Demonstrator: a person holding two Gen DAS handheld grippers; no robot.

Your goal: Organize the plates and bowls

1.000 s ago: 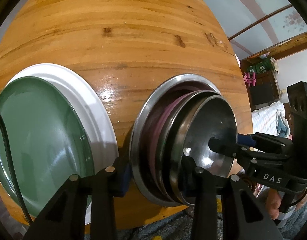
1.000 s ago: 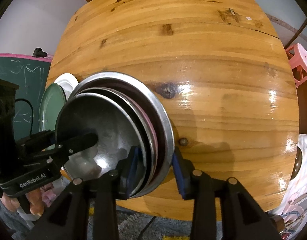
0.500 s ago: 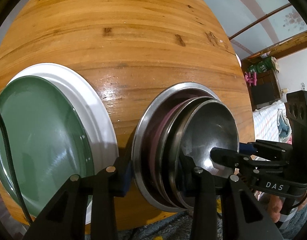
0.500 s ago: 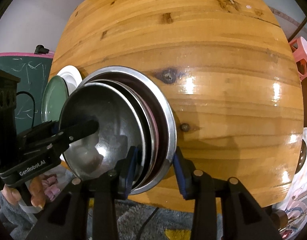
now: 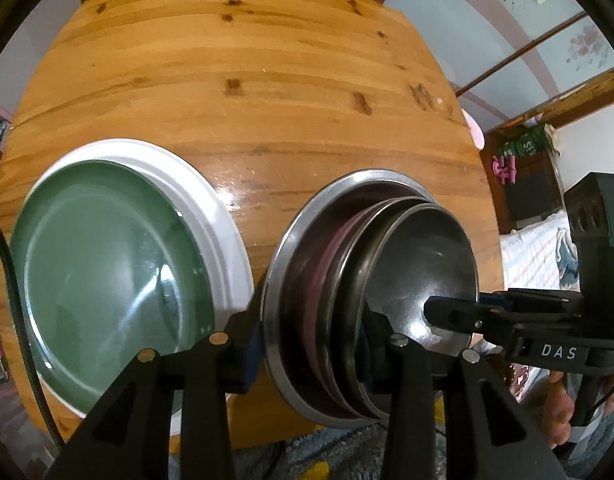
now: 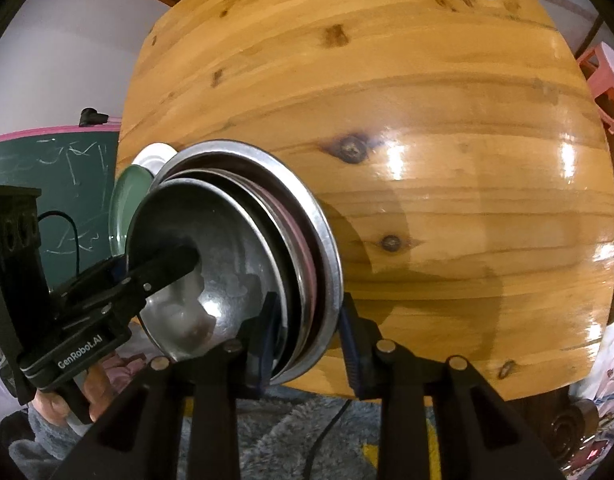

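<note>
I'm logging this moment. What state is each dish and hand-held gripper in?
Bowl stack: nested, clamped on both sides.
Green plate: lying on white plate.
Left hand-held gripper: shut on stack rims.
Right hand-held gripper: shut on stack rims.

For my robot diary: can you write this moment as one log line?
left gripper: gripping bowl stack | right gripper: gripping same stack | green plate: on white plate

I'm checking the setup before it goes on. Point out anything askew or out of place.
The stack of nested bowls is off the wooden table, tilted in the air, with the left tongs and right tongs both clamped on its rims. The green plate sits off-centre on the white plate. Nothing looks spilled or damaged.
</note>
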